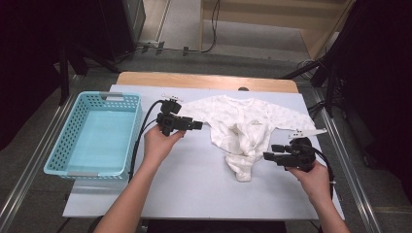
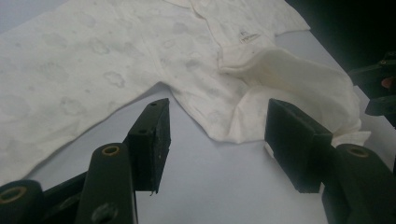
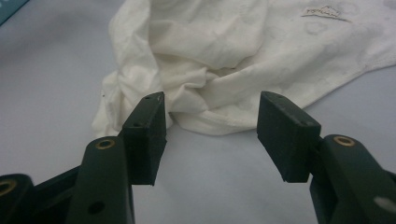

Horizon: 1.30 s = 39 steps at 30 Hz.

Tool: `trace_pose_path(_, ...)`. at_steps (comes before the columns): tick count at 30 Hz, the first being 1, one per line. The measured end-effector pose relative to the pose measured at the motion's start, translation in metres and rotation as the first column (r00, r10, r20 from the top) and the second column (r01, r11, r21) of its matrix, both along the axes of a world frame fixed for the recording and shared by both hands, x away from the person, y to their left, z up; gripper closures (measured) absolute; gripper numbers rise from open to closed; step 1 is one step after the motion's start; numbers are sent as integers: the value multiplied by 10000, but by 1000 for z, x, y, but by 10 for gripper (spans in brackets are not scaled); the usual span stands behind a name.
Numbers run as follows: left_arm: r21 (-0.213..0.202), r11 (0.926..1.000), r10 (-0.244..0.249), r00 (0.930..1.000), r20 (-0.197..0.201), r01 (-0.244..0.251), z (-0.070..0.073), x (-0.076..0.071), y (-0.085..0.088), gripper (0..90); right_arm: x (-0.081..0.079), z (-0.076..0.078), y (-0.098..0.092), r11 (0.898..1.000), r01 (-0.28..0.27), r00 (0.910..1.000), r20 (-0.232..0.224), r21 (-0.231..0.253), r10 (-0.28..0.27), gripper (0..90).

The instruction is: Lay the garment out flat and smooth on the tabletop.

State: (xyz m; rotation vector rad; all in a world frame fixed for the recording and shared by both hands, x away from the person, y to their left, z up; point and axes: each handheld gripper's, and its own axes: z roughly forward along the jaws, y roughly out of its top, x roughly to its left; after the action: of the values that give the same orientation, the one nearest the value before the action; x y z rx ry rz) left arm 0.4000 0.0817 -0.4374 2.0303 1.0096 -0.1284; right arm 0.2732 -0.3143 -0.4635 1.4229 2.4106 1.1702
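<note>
A white baby bodysuit point(image 1: 243, 125) lies spread on the pale table cover point(image 1: 194, 187), sleeves out to both sides and its lower part bunched up. My left gripper point(image 1: 197, 125) is open just off the garment's left sleeve, its jaws level and pointing right. In the left gripper view the gripper point(image 2: 217, 119) has bare table between its jaws, and the bodysuit point(image 2: 116, 60) lies just beyond them. My right gripper point(image 1: 268, 152) is open at the bunched lower hem, pointing left. In the right gripper view the gripper point(image 3: 210, 112) has its jaws just short of the crumpled cloth point(image 3: 210, 51).
A light blue plastic basket point(image 1: 60, 145) stands at the table's left end, with nothing in it. The wooden table edge point(image 1: 204, 80) runs along the back. Dark stands and cables point(image 1: 330, 73) flank the table on the right.
</note>
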Motion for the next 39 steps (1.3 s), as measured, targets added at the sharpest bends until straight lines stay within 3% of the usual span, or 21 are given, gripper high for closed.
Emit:
trace_pose_path(16, -86, 9982, -586, 9982, 95, 587, 0, -12, -6, 413, -19, 2, 19, 9976, -688, 9976, -12, -45, 688, 421)
trace_pose_path(27, -90, 9975, -703, 9975, 96, 704, -2, -14, -8, 413, -31, -16, 39, 9929, -1174, 9919, -513, -171, 1164, 423)
trace_pose_path(32, -58, 9976, -696, 9975, 77, 696, -2, -14, -7, 412, -28, -26, 49, 9916, -1293, 9888, -755, -2, 1289, 422)
trace_pose_path(39, -4, 9973, -735, 9973, 39, 735, -4, -13, -8, 413, -21, -38, 66, 9894, -1398, 9873, -820, -389, 1363, 440)
